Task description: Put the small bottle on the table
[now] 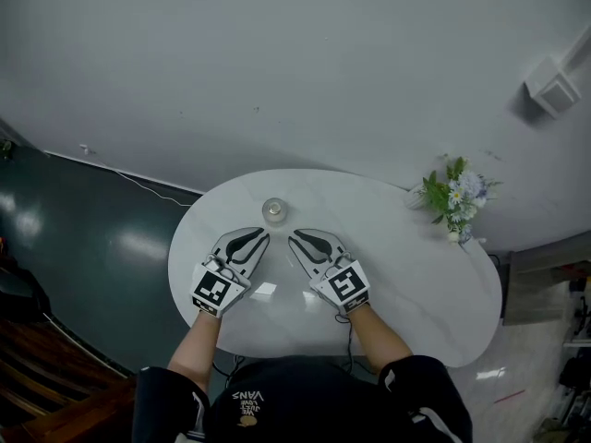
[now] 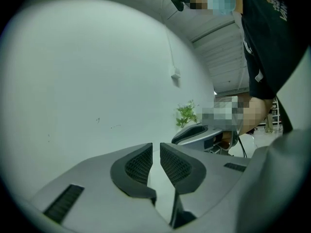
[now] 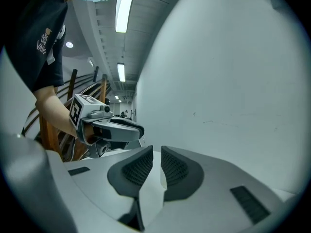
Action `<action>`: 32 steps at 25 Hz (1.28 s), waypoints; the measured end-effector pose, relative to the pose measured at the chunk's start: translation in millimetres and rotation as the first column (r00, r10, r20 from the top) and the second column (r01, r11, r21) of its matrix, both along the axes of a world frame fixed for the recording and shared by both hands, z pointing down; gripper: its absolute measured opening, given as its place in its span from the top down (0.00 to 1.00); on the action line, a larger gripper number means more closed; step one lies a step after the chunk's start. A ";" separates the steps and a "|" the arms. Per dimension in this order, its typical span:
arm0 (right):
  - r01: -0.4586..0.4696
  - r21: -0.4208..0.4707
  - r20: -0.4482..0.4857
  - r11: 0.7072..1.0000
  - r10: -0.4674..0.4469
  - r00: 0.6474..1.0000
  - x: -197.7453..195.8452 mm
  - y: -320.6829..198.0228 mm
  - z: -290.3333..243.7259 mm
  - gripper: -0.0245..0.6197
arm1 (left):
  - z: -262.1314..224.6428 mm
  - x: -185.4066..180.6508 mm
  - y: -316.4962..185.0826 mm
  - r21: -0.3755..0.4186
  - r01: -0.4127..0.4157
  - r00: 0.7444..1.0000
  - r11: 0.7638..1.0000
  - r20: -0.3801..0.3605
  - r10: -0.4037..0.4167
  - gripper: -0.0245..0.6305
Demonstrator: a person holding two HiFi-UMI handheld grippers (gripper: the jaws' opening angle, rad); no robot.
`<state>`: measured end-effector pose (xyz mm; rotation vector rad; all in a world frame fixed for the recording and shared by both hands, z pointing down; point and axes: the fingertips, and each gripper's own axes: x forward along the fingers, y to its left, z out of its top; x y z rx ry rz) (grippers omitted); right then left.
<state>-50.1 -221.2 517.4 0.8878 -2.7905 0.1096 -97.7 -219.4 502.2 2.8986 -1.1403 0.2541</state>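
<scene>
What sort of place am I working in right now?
Probably an indoor office or lobby corner: a white rounded table with a small bunch of flowers, a plain white wall, and tube lights overhead.

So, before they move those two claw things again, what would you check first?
1. Small bottle is on the table: ok.
2. Bottle stands upright: cannot tell, it is seen only from straight above.
3. Left gripper is empty: ok, its jaws are almost together with nothing between them.
4. Right gripper is empty: ok, same stance, nothing between its jaws.
5. Both grippers are clear of the bottle: ok, their tips stop short of it.
6. Flowers are out of the way: ok, they stand at the table's right end.
</scene>
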 end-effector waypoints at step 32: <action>0.021 0.052 0.098 0.998 -0.026 0.995 35.4 113.4 -67.1 0.88 | -36.6 -2.8 124.1 0.005 0.177 0.984 0.984 -0.018 -0.177 0.93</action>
